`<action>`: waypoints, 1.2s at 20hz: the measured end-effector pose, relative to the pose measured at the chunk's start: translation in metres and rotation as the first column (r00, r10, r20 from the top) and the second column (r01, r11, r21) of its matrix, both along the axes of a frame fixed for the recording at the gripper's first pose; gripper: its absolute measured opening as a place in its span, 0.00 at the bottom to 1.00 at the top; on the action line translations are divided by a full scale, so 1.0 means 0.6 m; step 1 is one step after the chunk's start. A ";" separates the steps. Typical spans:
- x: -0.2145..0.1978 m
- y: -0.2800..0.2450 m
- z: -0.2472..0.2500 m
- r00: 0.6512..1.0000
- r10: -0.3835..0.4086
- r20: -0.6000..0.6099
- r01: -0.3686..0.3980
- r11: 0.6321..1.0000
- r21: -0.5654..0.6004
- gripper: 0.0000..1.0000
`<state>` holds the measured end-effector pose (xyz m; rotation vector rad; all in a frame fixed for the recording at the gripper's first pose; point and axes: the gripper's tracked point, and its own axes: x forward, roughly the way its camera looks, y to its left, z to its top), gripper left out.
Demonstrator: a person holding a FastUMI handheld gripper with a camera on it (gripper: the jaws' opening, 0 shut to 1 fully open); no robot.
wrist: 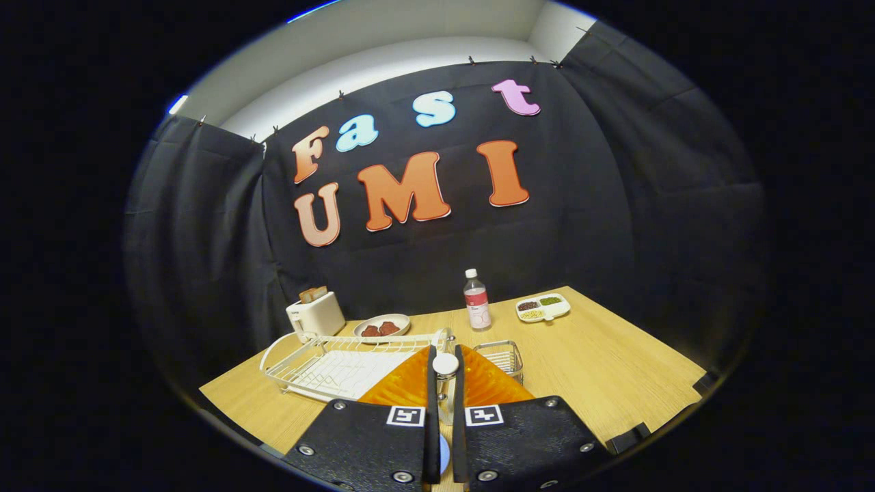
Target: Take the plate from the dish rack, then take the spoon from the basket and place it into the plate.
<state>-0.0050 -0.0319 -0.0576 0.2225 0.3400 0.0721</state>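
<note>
Gripper view, jaws of gripper clenched on spoon, wooden table, black cloth walls

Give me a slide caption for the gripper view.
Tool shut on the spoon over the orange plate, beside the dish rack and wire basket.

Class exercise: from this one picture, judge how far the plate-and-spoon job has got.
Done: the orange plate lies on the table beside the white dish rack. In hand: the gripper is shut on the spoon, above the plate, with the wire basket just beyond. Left: releasing the spoon onto the plate.
</note>
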 end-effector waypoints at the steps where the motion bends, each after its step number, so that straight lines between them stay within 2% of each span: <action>1: -0.010 0.014 0.003 1.000 0.028 0.006 -0.029 0.999 0.014 0.07; 4: -0.049 0.051 -0.004 0.993 0.120 0.017 -0.121 0.991 0.064 0.07; 6: -0.061 0.067 -0.028 0.988 0.153 -0.007 -0.152 0.985 0.084 0.07; 8: -0.074 0.080 -0.062 0.982 0.179 -0.056 -0.172 0.979 0.112 0.07; 13: -0.083 0.110 -0.114 0.966 0.244 -0.089 -0.229 0.961 0.153 0.07; 17: -0.094 0.125 -0.160 0.952 0.277 -0.131 -0.258 0.955 0.146 0.07; 21: -0.101 0.127 -0.167 0.949 0.295 -0.114 -0.275 0.948 0.161 0.07; 24: -0.124 0.129 -0.188 0.931 0.332 -0.151 -0.305 0.935 0.180 0.08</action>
